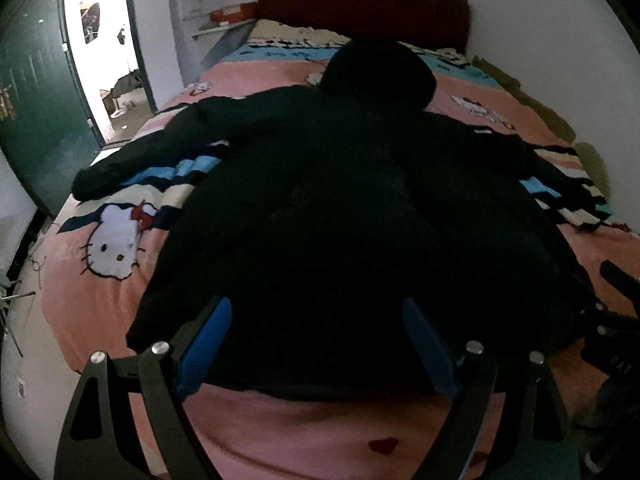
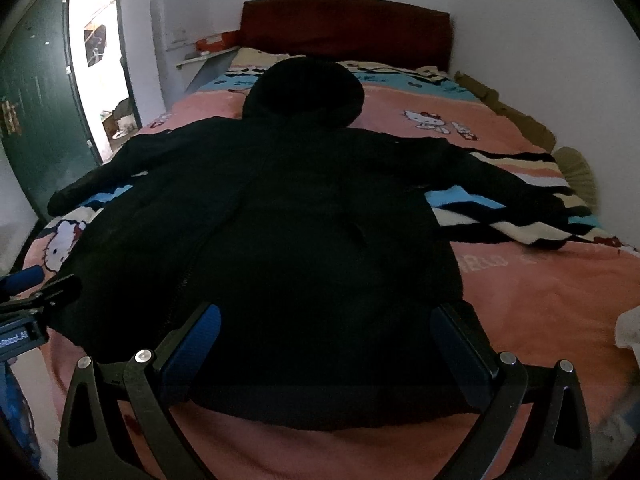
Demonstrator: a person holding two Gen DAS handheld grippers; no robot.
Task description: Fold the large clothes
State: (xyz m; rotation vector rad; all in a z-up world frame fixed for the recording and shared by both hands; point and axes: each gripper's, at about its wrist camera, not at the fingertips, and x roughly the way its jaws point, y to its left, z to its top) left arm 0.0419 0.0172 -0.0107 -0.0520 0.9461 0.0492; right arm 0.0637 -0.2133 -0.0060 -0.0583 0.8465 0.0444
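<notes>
A large black hooded coat (image 1: 340, 208) lies spread flat on the bed, hood toward the headboard, both sleeves stretched out sideways; it also shows in the right wrist view (image 2: 288, 220). My left gripper (image 1: 316, 312) is open and empty, hovering over the coat's hem near the foot of the bed. My right gripper (image 2: 326, 320) is open and empty over the hem too, further right. The right gripper shows at the right edge of the left wrist view (image 1: 616, 320). The left gripper shows at the left edge of the right wrist view (image 2: 28, 300).
The bed has a pink cartoon-cat sheet (image 1: 112, 248) with a striped band (image 2: 520, 216). A dark red headboard (image 1: 360, 8) stands against the white wall. A green door (image 1: 36, 92) stands open at the left beside a bright doorway (image 1: 100, 40).
</notes>
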